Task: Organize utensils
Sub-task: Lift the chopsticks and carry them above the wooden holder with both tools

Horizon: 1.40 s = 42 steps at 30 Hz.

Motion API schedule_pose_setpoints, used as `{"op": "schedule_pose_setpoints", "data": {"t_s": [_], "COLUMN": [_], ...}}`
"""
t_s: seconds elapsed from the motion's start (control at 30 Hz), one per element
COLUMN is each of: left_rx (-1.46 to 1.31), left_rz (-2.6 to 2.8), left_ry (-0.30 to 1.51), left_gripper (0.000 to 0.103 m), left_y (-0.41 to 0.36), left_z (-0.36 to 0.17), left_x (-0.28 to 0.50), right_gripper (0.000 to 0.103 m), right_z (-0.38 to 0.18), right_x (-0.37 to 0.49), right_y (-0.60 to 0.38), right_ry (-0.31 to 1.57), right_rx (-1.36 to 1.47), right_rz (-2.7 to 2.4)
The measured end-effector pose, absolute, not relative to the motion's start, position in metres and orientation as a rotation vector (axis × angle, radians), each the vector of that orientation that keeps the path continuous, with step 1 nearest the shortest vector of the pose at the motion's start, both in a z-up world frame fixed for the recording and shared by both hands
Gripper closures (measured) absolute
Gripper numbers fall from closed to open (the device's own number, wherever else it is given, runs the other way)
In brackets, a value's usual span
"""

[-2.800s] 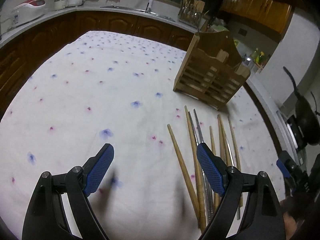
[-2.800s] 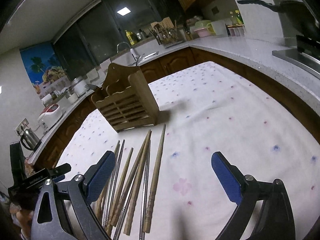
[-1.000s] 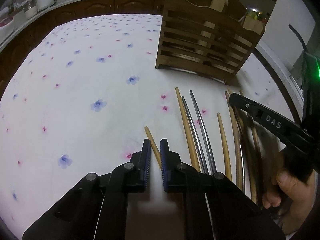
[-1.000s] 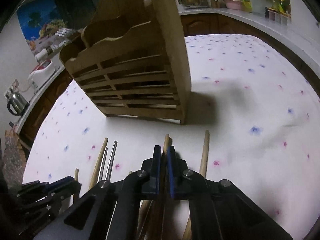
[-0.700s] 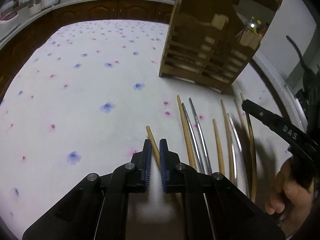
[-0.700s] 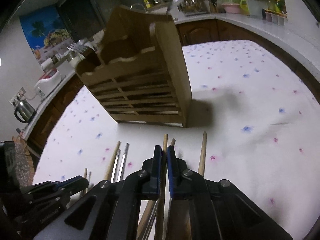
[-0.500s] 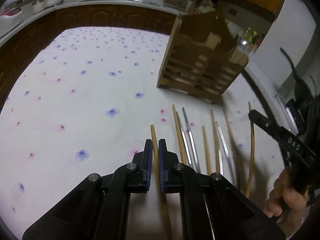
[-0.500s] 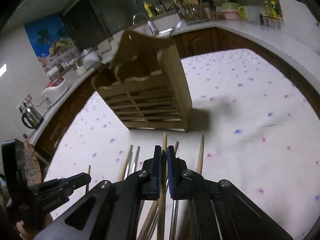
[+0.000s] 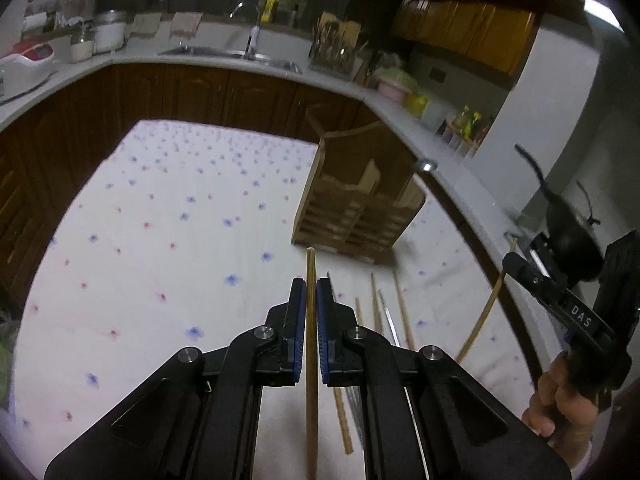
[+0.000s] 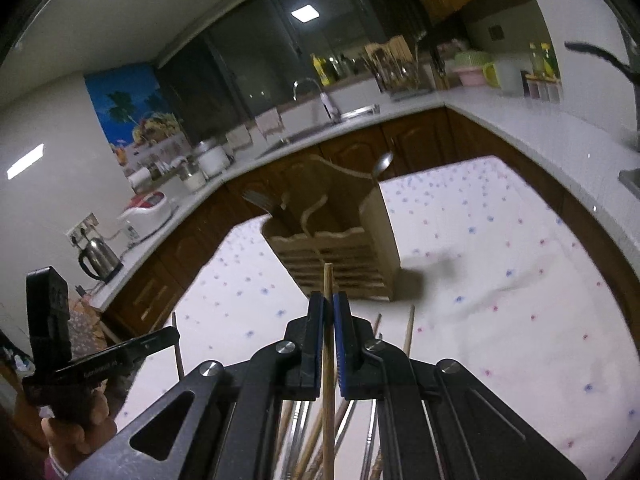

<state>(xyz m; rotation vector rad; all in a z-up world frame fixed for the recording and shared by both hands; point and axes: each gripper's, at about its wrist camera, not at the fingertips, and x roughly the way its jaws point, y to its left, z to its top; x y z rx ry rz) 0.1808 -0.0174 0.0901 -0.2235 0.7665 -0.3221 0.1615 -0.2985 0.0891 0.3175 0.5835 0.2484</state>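
Observation:
My left gripper (image 9: 311,286) is shut on a wooden chopstick (image 9: 311,344) and holds it well above the table, tip pointing toward the wooden utensil holder (image 9: 357,204). My right gripper (image 10: 328,300) is shut on another wooden chopstick (image 10: 328,344), also lifted, with the holder (image 10: 340,248) just beyond its tip. It shows in the left wrist view (image 9: 510,260) at the right with its chopstick (image 9: 486,308). Several wooden and metal chopsticks (image 9: 384,316) lie on the flowered tablecloth (image 9: 180,232) in front of the holder. A fork and a spoon (image 10: 382,164) stand in the holder.
Dark wooden cabinets and a pale counter (image 9: 240,60) wrap around the table on three sides. A sink and tap (image 10: 320,112), a kettle (image 10: 96,258) and a rice cooker (image 10: 146,206) stand on the counter. A black pan (image 9: 568,232) sits at the right.
Both grippers have risen away from the table, each carrying its chopstick. The holder and the chopsticks on the cloth now look smaller and farther below.

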Motion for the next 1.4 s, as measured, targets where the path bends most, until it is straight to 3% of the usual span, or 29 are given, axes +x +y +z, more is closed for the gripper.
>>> {"op": "schedule_pose_setpoints", "data": {"t_s": [1.0, 1.4], "left_rx": [-0.215, -0.171], "left_rz": [-0.323, -0.34], "left_ry": [0.609, 0.444], "left_gripper": [0.099, 0.099], "left_y": [-0.013, -0.028], "left_z": [0.149, 0.215], "left_x": [0.18, 0.218], "right_gripper": [0.098, 0.098], "right_z": [0.138, 0.182], "right_x": [0.161, 0.196], "right_y": [-0.308, -0.317], "right_ry": [0.434, 0.309], "right_rx": [0.311, 0.301], "right_rz": [0.248, 0.212]}}
